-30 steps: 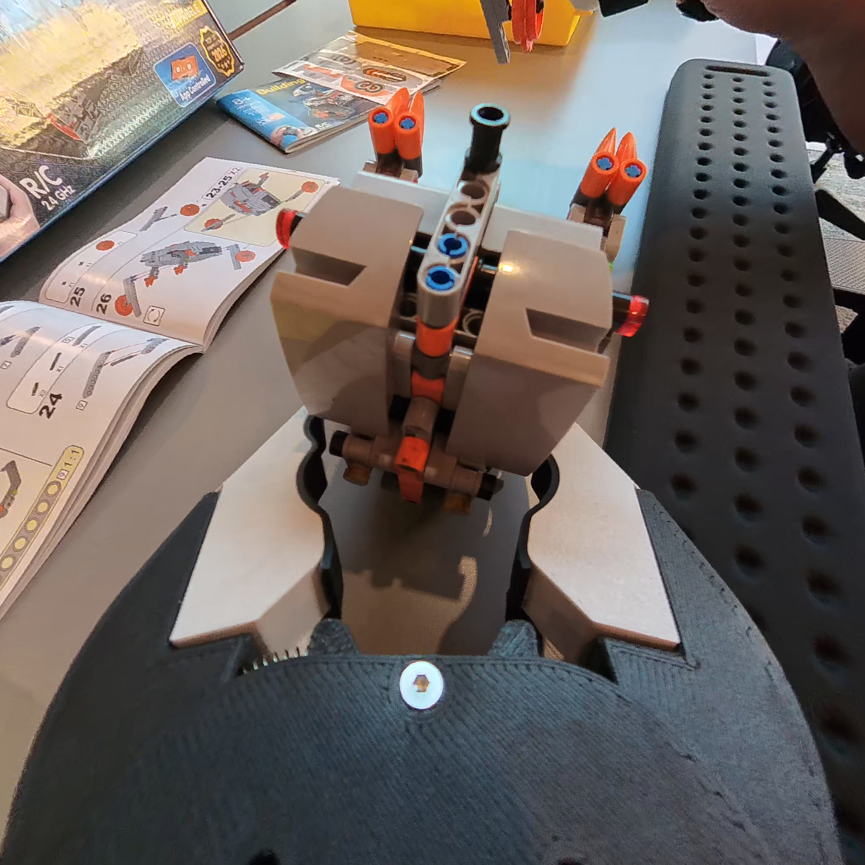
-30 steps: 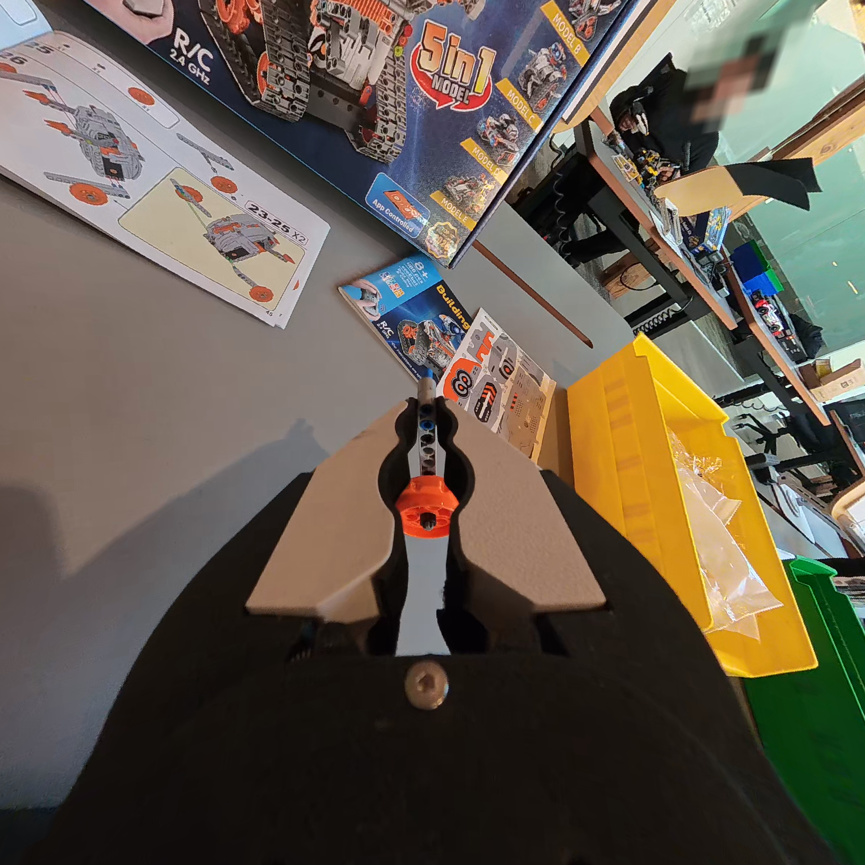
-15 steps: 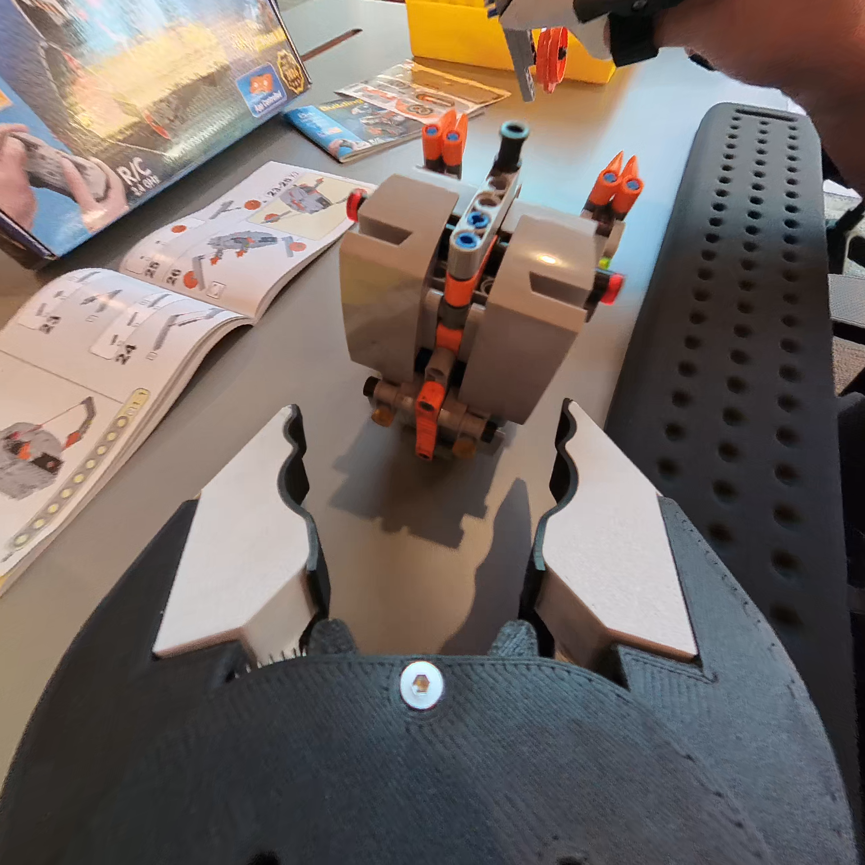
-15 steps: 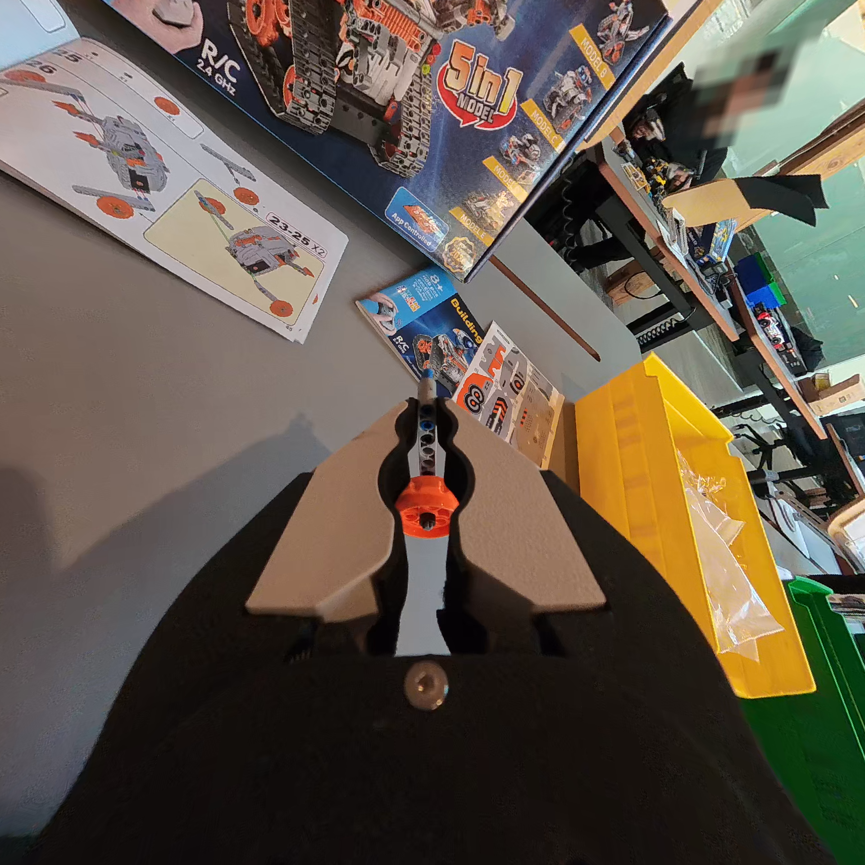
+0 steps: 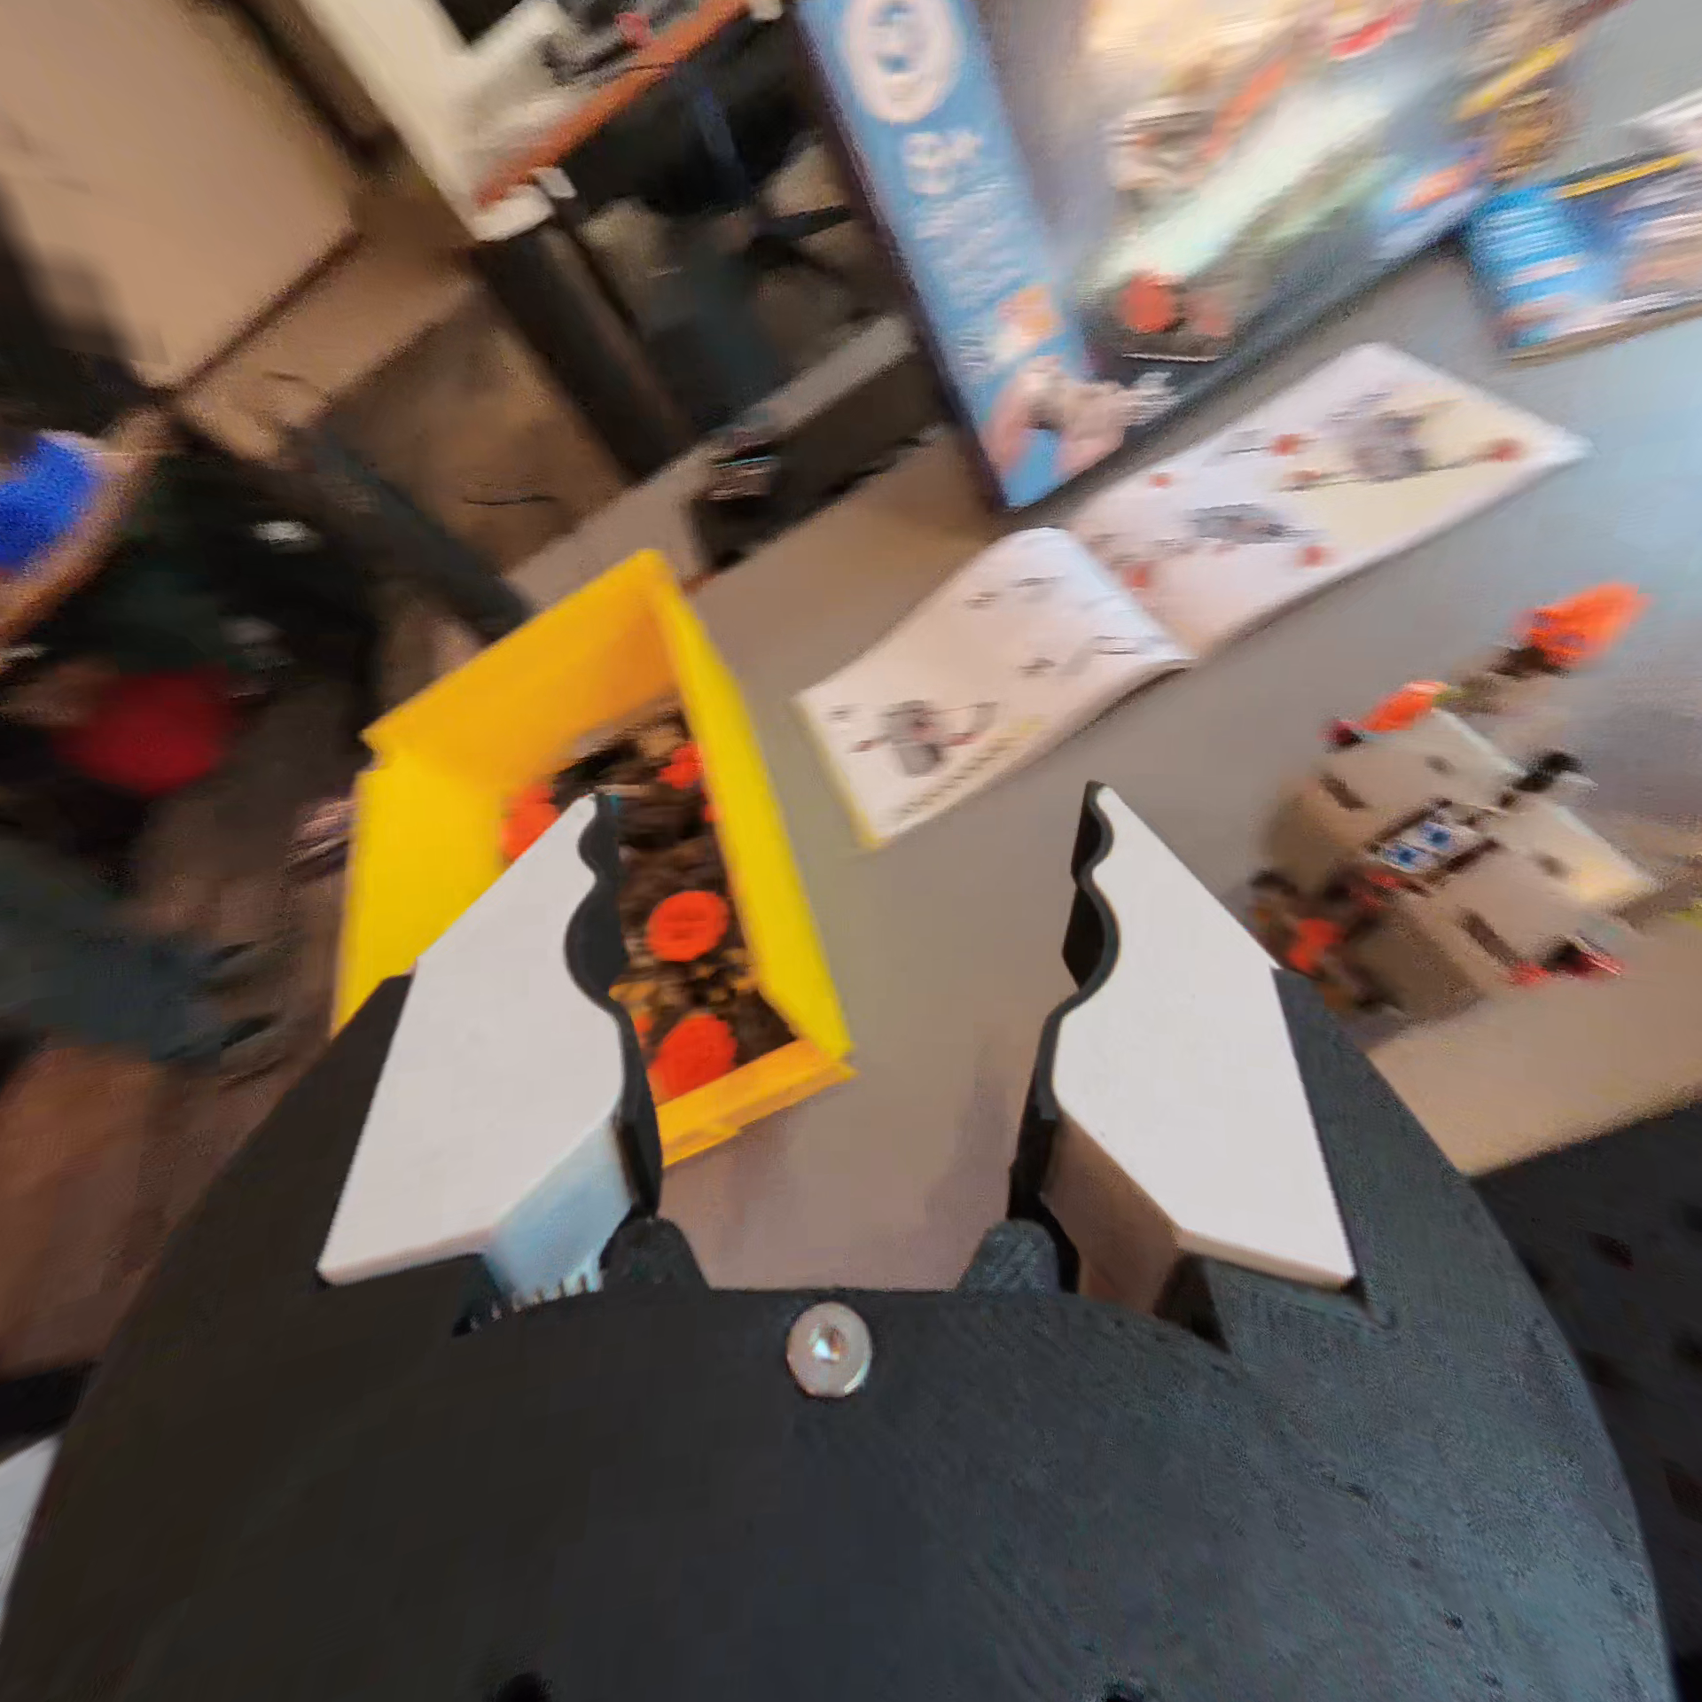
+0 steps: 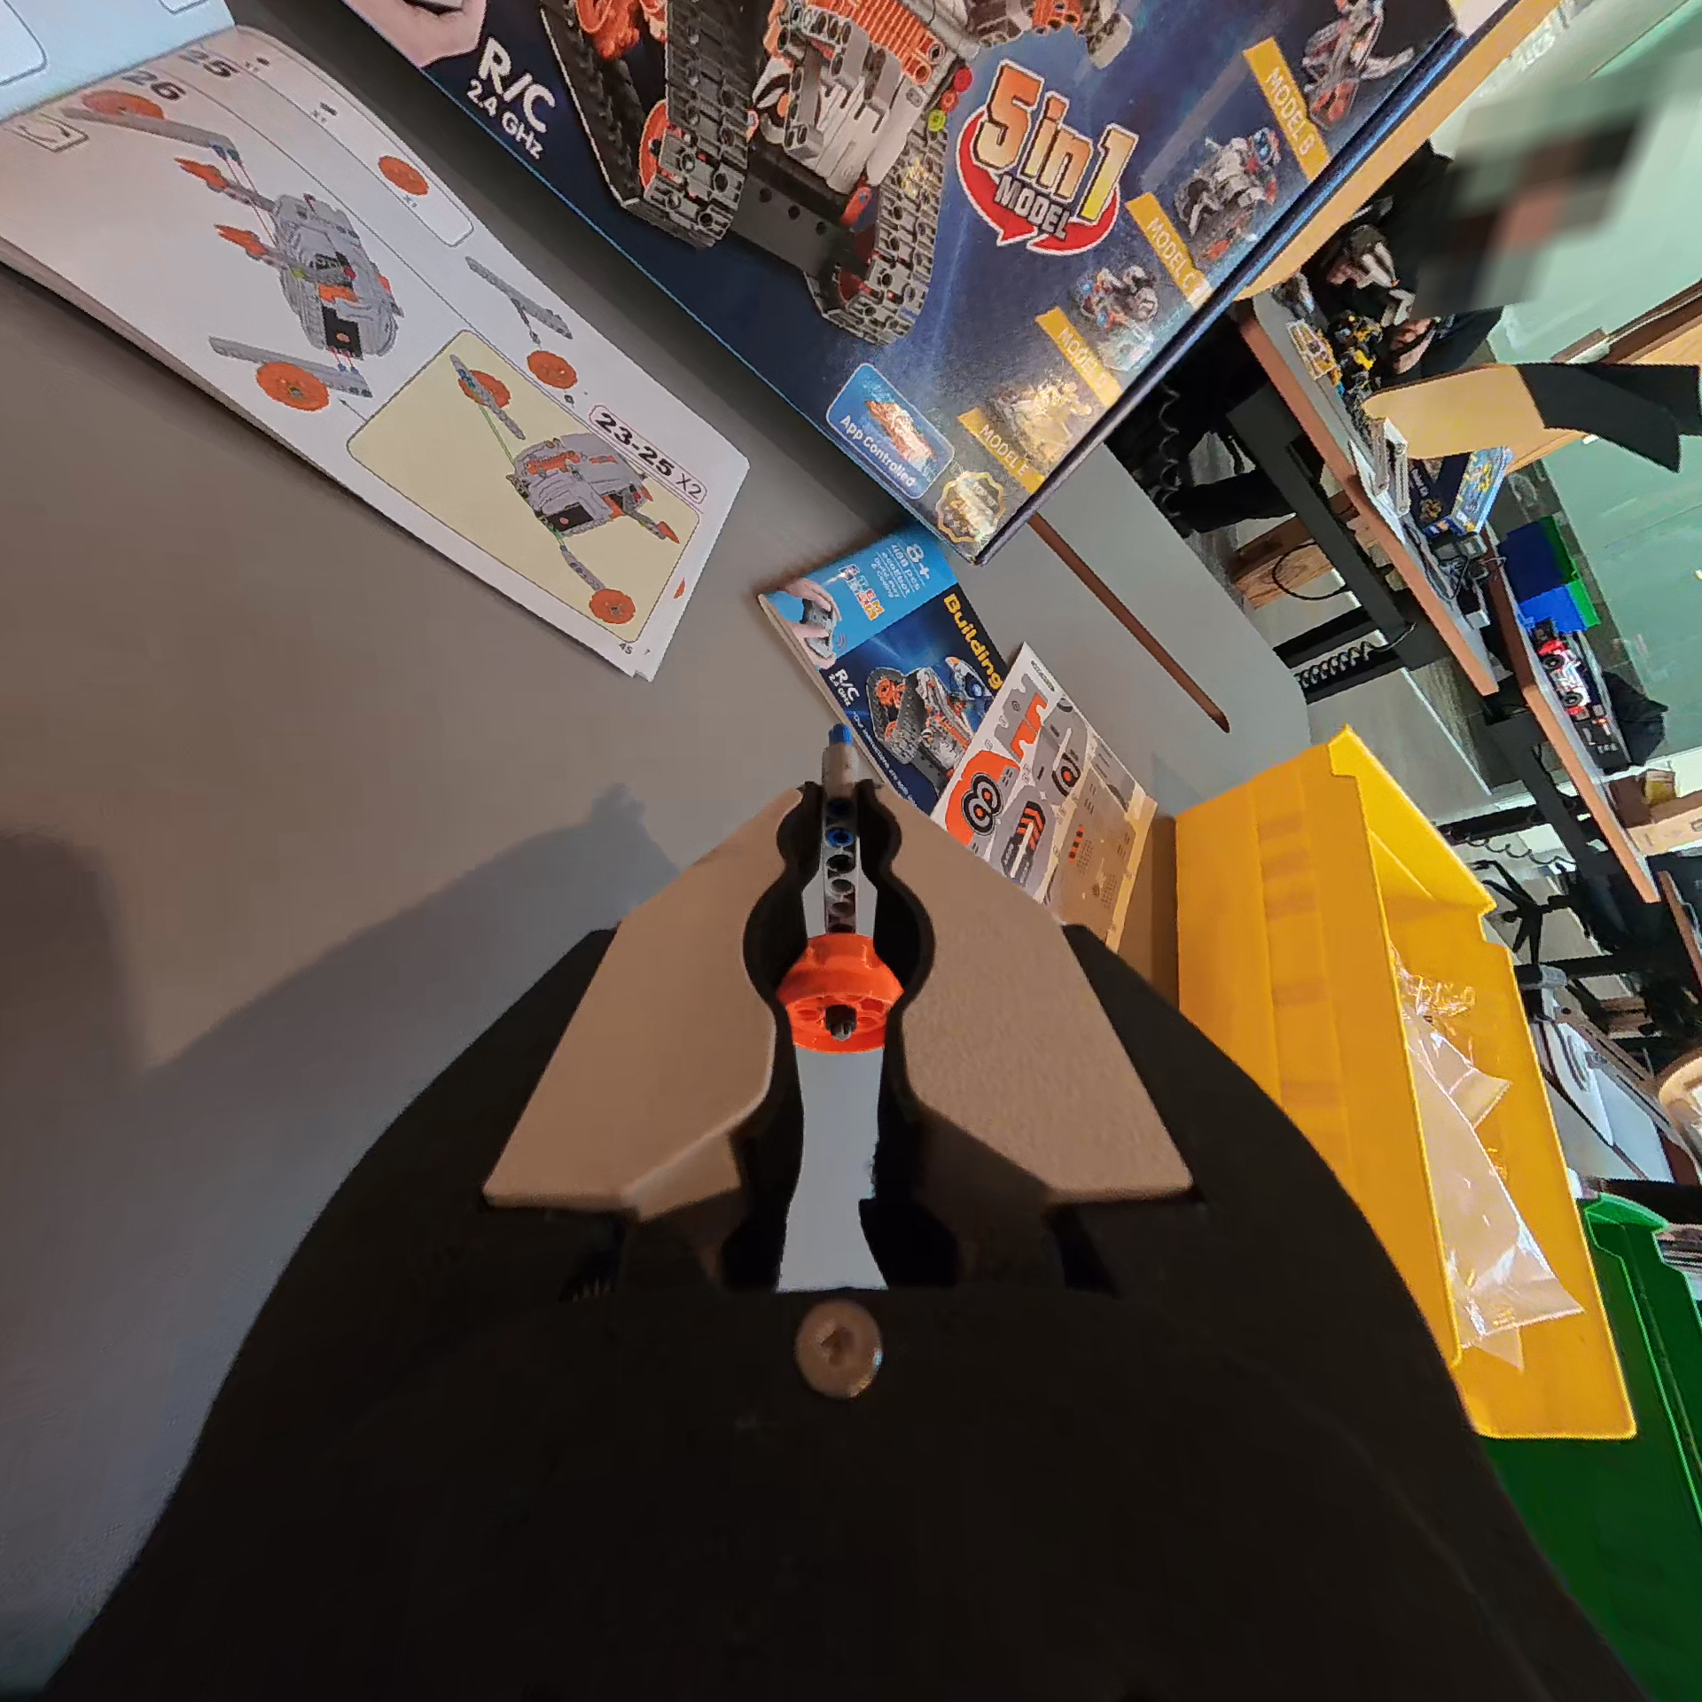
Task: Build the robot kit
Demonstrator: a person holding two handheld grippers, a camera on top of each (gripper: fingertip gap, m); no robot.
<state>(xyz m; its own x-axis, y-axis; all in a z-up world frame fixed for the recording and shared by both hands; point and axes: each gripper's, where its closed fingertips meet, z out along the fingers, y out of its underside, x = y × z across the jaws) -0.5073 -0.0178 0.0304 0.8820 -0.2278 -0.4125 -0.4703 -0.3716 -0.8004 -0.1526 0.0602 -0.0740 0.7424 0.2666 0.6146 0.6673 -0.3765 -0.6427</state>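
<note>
The left hand-held gripper [image 5: 843, 820] hangs with its two pale fingers spread wide and nothing between them, above the grey counter [image 5: 921, 921]; this view is smeared, so fine detail is lost. Taking the part-built grey and orange block model [image 5: 1437, 856] as landmark: it stands on the counter off to the right of that hand-held gripper, apart from it and untouched. Beyond the model lies the open instruction booklet [image 5: 1151, 589], and behind the booklet stands the blue toy box [image 5: 1013, 230]. Well to the model's left, just beside the gripper's left finger, sits a yellow parts bin [image 5: 746, 829] holding dark pieces and orange wheels; the gripper is nearer this bin than the model. The right hand-held gripper [image 6: 840, 801] is closed tight on a grey beam with blue pins [image 6: 838, 852], and an orange wheel hub [image 6: 836, 1004] fixed to that beam sits in the notch between the fingers, so this small sub-assembly is held clear of the counter. The model does not show in the right wrist view, so how near the held piece is to it cannot be told; ahead of it lie a small blue leaflet [image 6: 884, 645], a sticker sheet [image 6: 1050, 810] and a second yellow bin [image 6: 1335, 1013] holding a clear plastic bag [image 6: 1464, 1151], with a green bin [image 6: 1649, 1381] beside it. As a judgement: the model's body looks assembled, while the beam with its hub is in hand and not joined to it.
</note>
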